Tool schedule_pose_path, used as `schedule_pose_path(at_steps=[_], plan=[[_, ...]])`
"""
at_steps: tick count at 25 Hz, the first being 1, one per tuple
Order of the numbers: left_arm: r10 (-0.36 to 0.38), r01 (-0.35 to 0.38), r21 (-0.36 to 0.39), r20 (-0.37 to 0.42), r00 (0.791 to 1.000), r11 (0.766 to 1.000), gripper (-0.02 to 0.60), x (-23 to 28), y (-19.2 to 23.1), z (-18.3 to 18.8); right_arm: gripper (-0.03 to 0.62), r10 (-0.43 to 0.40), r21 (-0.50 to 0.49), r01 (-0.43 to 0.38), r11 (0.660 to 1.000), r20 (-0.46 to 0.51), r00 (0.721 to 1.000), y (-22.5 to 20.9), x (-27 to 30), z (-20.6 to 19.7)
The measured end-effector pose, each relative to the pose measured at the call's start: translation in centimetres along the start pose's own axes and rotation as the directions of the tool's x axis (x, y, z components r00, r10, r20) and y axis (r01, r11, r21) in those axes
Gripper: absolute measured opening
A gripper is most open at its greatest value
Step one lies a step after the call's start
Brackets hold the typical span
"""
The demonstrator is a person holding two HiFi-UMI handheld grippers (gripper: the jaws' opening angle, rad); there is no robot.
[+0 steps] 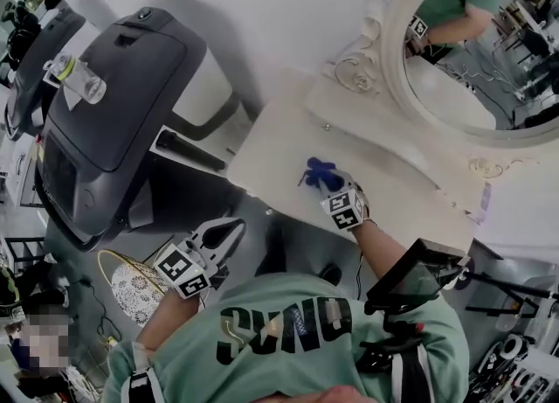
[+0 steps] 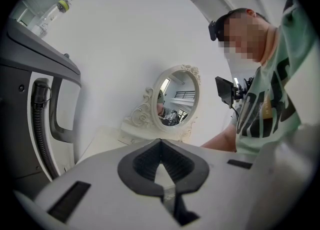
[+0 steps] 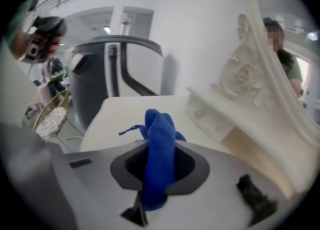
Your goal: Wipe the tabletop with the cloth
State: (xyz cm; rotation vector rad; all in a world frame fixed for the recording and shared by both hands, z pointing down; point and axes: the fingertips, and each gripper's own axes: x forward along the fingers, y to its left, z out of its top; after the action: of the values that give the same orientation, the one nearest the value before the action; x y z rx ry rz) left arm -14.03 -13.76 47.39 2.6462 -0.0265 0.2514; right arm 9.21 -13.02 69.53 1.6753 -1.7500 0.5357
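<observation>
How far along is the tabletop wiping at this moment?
Done: the blue cloth is clamped in the right gripper. In hand: it sits low over the cream tabletop. Left: the wiping itself; no wiped patch shows, so coverage cannot be judged. The left gripper is shut, empty, off to the side.

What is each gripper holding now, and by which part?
The right gripper is shut on the blue terry cloth, pinching its bunched middle. The left gripper, jaws together, holds nothing.
</observation>
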Motion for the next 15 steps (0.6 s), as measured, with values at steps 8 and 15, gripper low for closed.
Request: schedule_pose_path(at_steps=[8,15], plan=[[-0.021,0.022,0.016,-0.031,0.999,1.000,0.006,1.0,0.4,0.2,0.062,-0.222,0.051,0.230,0.972,-0.126,0.967,-12.1,5.3,-1.0],[-0.006,0.006,-0.001,-0.046,0.999,1.000,0.006,0.8,1.6,-0.5,0.061,-0.203,-0.003,0.205,0.979,-0.144,0.969,-11.5,5.8,-1.1]])
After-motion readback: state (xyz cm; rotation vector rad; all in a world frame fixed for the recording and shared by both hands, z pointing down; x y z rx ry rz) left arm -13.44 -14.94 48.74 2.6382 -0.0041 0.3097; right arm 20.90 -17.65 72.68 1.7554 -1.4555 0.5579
